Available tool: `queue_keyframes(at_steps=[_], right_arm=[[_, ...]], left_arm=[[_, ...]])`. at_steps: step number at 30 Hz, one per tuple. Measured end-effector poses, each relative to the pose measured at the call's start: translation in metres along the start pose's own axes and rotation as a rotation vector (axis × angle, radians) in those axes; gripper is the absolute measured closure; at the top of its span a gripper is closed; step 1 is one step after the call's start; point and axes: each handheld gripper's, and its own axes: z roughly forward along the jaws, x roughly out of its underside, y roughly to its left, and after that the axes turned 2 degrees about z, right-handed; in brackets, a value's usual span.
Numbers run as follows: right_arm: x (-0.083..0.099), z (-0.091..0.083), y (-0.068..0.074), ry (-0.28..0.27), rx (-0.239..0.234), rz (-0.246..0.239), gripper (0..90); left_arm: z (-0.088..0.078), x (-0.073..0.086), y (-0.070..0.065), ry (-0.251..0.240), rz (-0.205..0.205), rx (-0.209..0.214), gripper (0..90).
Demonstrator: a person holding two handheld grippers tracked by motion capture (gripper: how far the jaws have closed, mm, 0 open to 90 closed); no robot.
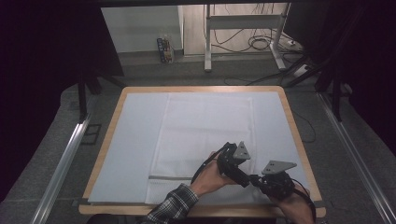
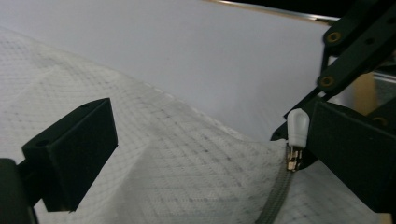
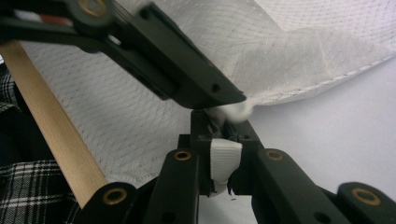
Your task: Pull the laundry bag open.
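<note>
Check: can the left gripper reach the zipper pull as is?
Likely yes: the left gripper is open and the pull sits beside one of its jaws, nothing between. The right gripper, clamped on the cloth close by, leaves little room.

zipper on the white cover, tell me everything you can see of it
The zipper is a grey band of teeth sewn along the near edge of the white quilted cover, which lies flat on the table. Its small brass-coloured slider carries a white rounded pull tab. In the left gripper view the slider sits at the raised corner of the cloth, right against the black jaws of the right gripper, which is shut on that corner.
</note>
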Motion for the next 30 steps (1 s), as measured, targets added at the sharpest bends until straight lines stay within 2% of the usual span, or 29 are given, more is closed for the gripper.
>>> queue_keyframes(at_steps=[3,9,12,13,16,20,21,22,24,30], right_arm=[[0.0,0.0,0.0,-0.003,0.002,0.0,81.8],[0.0,-0.001,0.0,-0.002,0.006,0.002,81.8],[0.0,-0.001,0.0,0.001,0.015,-0.005,81.8],[0.0,-0.001,0.0,-0.001,0.018,-0.006,81.8],[0.0,-0.002,0.0,-0.007,0.022,-0.007,81.8],[0.0,-0.002,0.0,-0.009,0.031,-0.018,81.8],[0.0,-0.002,0.0,-0.012,0.036,-0.023,81.8],[0.0,-0.003,0.0,-0.014,0.041,-0.029,81.8],[0.0,-0.003,0.001,-0.016,0.046,-0.03,81.8],[0.0,-0.003,0.001,-0.024,0.06,-0.053,81.7]], left_arm=[[0.0,0.0,0.001,-0.002,-0.008,-0.008,1.8],[-0.005,0.002,0.004,0.008,-0.005,-0.057,1.8],[-0.01,0.005,0.008,0.025,0.001,-0.108,4.2],[-0.012,0.007,0.011,0.022,-0.007,-0.104,4.2],[-0.02,0.012,0.017,0.002,-0.044,-0.072,5.4],[-0.03,0.017,0.019,-0.006,-0.043,-0.033,9.3],[-0.033,0.018,0.019,-0.012,-0.041,-0.006,12.8],[-0.035,0.018,0.018,-0.019,-0.048,0.003,15.7],[-0.039,0.02,0.018,-0.012,-0.037,0.044,21.7],[-0.043,0.024,0.013,-0.018,-0.075,0.159,41.2]])
